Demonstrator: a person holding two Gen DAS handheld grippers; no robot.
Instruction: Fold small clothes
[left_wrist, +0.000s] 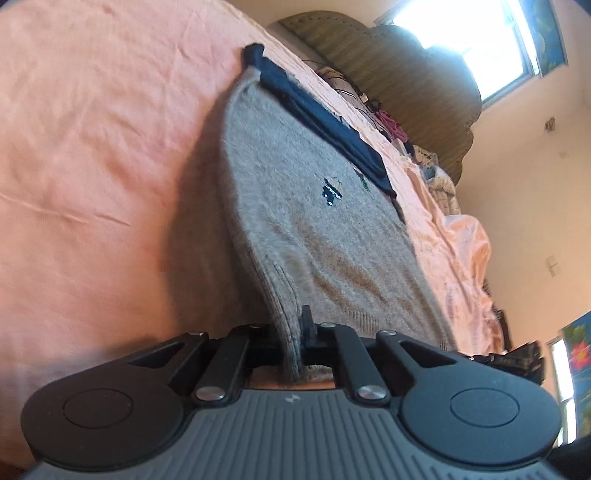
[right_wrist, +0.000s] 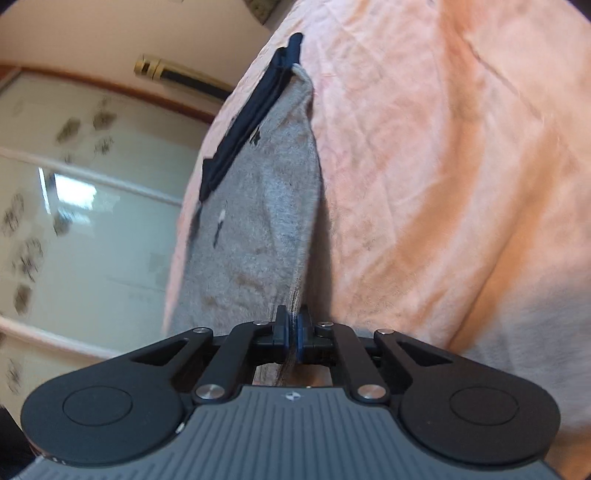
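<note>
A small fuzzy grey sweater (left_wrist: 314, 221) with a dark navy band (left_wrist: 325, 122) at its far end lies on a pink bedsheet (left_wrist: 92, 147). My left gripper (left_wrist: 293, 332) is shut on the sweater's near ribbed edge, which is lifted off the sheet. In the right wrist view the same grey sweater (right_wrist: 258, 221) with its navy band (right_wrist: 251, 118) stretches away from me. My right gripper (right_wrist: 293, 332) is shut on another part of that near edge, and the cloth rises taut from the bed.
The pink sheet (right_wrist: 443, 184) covers the bed on all sides. A padded olive headboard (left_wrist: 406, 81) and a pile of loose clothes (left_wrist: 424, 155) lie beyond the sweater. A bright window (left_wrist: 480, 48) and a glass wardrobe door (right_wrist: 92, 221) stand past the bed.
</note>
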